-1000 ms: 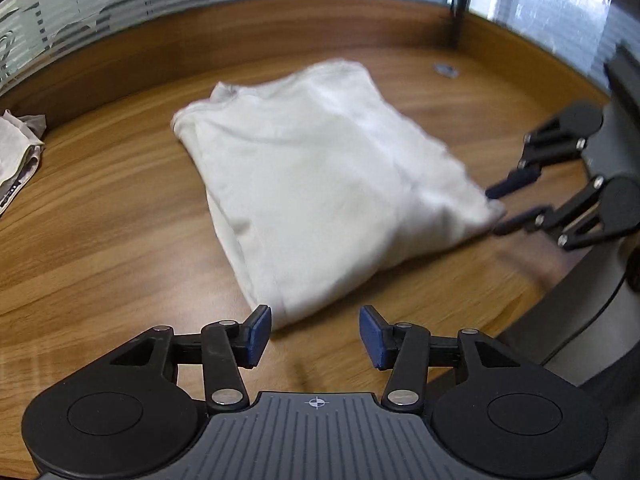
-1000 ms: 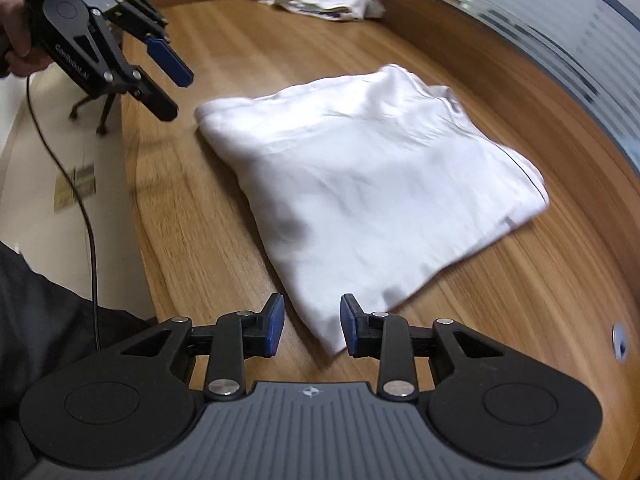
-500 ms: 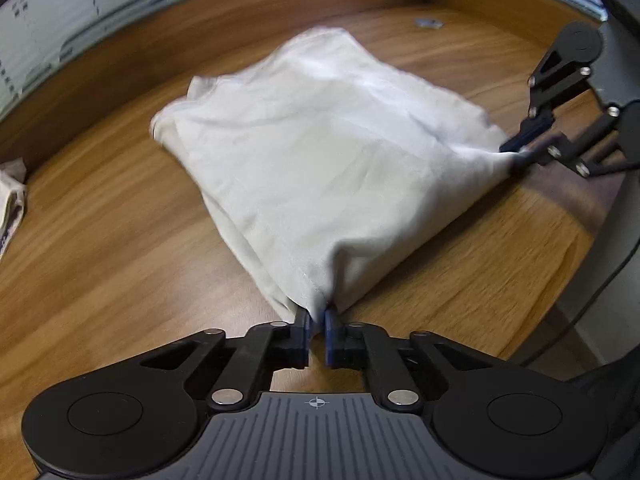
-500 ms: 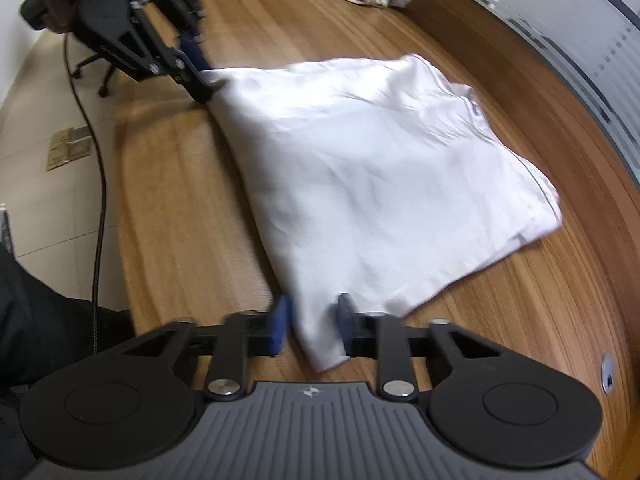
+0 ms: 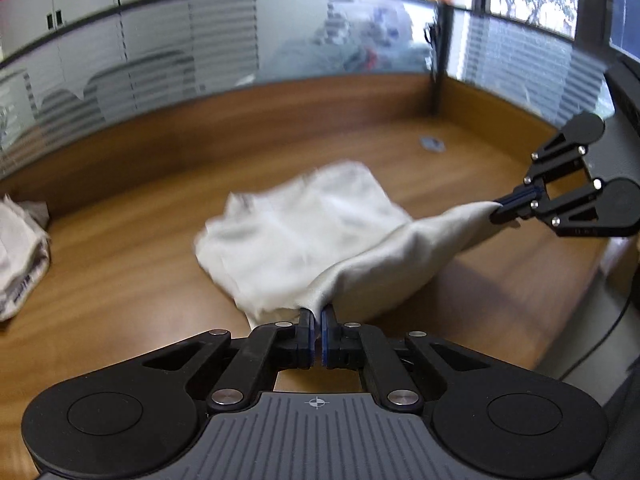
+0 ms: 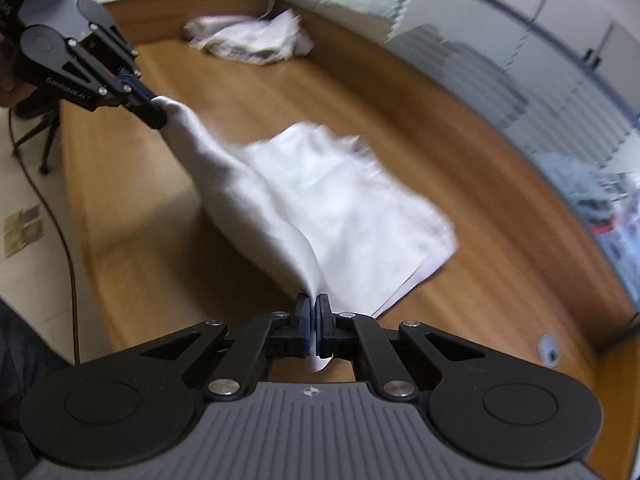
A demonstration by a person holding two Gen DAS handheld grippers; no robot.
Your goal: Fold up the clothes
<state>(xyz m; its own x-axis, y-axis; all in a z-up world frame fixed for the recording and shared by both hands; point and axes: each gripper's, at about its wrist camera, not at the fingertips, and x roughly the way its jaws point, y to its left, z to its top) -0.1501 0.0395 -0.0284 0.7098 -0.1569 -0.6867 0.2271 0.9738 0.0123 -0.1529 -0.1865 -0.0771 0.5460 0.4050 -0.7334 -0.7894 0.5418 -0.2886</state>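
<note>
A white folded garment point(image 5: 320, 236) lies on the wooden table point(image 5: 120, 248); its near edge is lifted off the surface. My left gripper point(image 5: 317, 320) is shut on one near corner of it. My right gripper point(image 6: 312, 312) is shut on the other near corner. In the left wrist view the right gripper point(image 5: 516, 204) shows at the right, pinching the cloth. In the right wrist view the left gripper point(image 6: 148, 104) shows at the upper left, holding its corner. The garment point(image 6: 340, 204) hangs stretched between the two, its far part resting on the table.
Another pile of light clothes point(image 5: 20, 256) lies at the table's left end and also shows in the right wrist view point(image 6: 256, 36). A frosted glass partition point(image 5: 200, 64) runs behind the table. A small round cable grommet point(image 5: 432, 144) sits at the far right. A black cable point(image 6: 60, 216) hangs off the near edge.
Both grippers went from open beside the garment's near corners to shut on them, then rose, lifting the near edge off the table.
</note>
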